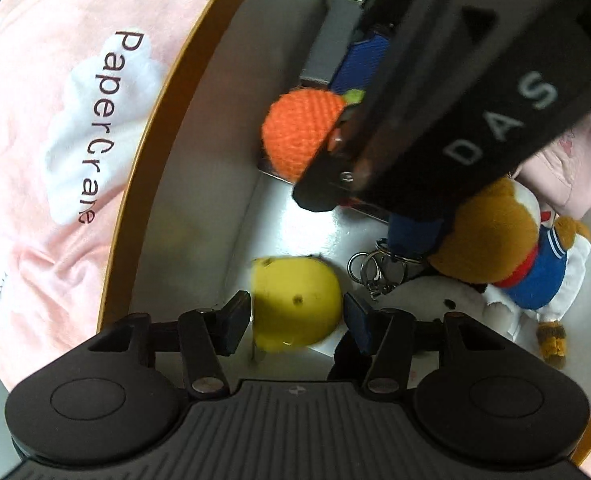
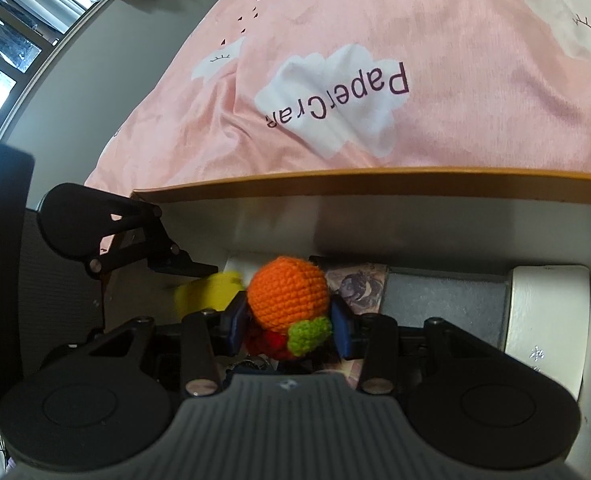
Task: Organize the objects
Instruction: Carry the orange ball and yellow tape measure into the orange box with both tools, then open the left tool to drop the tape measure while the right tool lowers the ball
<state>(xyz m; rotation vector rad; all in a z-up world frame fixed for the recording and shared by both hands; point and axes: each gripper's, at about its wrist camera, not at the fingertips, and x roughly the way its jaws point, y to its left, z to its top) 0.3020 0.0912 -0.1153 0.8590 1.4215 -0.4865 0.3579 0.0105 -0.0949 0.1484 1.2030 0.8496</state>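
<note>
I look down into a white drawer (image 1: 199, 184) with a wooden rim. A yellow toy (image 1: 297, 304) lies on its floor between the spread pads of my left gripper (image 1: 297, 320), which is open around it. My right gripper (image 2: 289, 320) is shut on an orange crocheted ball (image 2: 289, 292) with a green leaf (image 2: 309, 334); the ball also shows in the left wrist view (image 1: 301, 136). The right gripper's black body (image 1: 455, 100) crosses above the drawer. The yellow toy (image 2: 211, 290) and my left gripper (image 2: 183, 268) show beyond the ball.
A brown plush bear in blue and white (image 1: 507, 248), a white plush (image 1: 447, 300), a key ring (image 1: 371, 268) and a blue item (image 1: 361, 64) lie in the drawer. A pink "PaperCrane" bedspread (image 2: 375, 60) lies beyond the rim. A white box (image 2: 547, 312) stands at right.
</note>
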